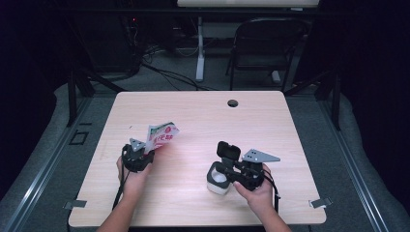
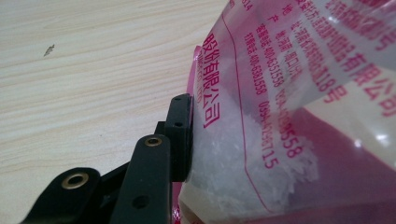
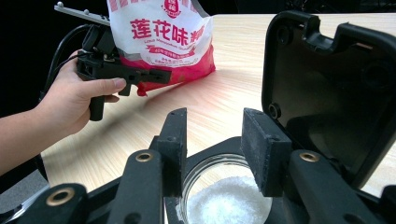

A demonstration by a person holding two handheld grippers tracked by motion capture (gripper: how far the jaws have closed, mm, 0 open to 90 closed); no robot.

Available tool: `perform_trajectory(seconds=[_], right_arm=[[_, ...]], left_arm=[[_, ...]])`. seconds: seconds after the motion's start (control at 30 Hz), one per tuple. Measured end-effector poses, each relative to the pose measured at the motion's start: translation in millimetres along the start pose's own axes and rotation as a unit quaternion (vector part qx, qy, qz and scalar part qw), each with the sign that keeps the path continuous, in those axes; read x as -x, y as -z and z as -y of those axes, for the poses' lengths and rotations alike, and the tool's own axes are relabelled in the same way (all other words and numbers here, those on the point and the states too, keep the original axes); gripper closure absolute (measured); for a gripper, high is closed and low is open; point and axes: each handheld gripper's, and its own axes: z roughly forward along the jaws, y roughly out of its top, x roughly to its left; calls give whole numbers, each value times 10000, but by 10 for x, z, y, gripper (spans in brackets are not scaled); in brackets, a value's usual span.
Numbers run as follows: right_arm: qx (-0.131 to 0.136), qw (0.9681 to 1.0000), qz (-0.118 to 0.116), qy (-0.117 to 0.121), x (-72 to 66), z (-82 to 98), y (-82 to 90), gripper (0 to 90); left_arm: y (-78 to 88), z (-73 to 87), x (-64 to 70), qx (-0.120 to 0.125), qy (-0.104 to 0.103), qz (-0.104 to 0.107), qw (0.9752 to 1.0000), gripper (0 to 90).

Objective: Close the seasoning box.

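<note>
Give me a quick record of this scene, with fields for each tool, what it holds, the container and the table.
left tool: shut on the bag, held up over the table
bag: white and red printed plastic pouch with white crystals inside
right tool: jaws around the container's rim; grip cannot be told
container: open, black hinged lid raised, white granules inside
table: light wood, round hole near far edge

Bright light falls on the table (image 1: 203, 121), its surroundings stay dark; the close bag (image 2: 299, 107) looks blurred.
</note>
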Motion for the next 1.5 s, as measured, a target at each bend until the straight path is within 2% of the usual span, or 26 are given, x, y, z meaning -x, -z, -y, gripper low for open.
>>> perform_trajectory(seconds=[0.53, 0.77, 0.83, 1.07, 1.2, 1.27, 1.33, 1.5], right_arm=[[21, 10000, 2, -32, 2, 7, -4, 611], [18, 10000, 10, -12, 5, 4, 4, 605], [31, 10000, 6, -17, 4, 3, 6, 603], [44, 10000, 60, 32, 20, 1, 22, 585], [50, 10000, 68, 35, 43, -4, 45, 583], [76, 9999, 121, 42, 46, -12, 62, 582], [99, 9997, 183, 115, 45, -20, 81, 581], [152, 9996, 216, 94, 55, -29, 117, 576]], left_arm=[[12, 3, -14, 41, 184, 98, 9998, 608], [20, -6, -11, 163, 282, 138, 9994, 453], [24, -12, -8, 195, 265, 252, 9991, 423], [85, -58, 133, 224, 150, 434, 9987, 360], [110, -85, 213, 142, -93, 508, 9986, 350], [136, -100, 242, 125, -137, 574, 9982, 350], [174, -120, 272, 86, -275, 637, 9976, 350], [247, -130, 335, 38, -461, 812, 9956, 361]])
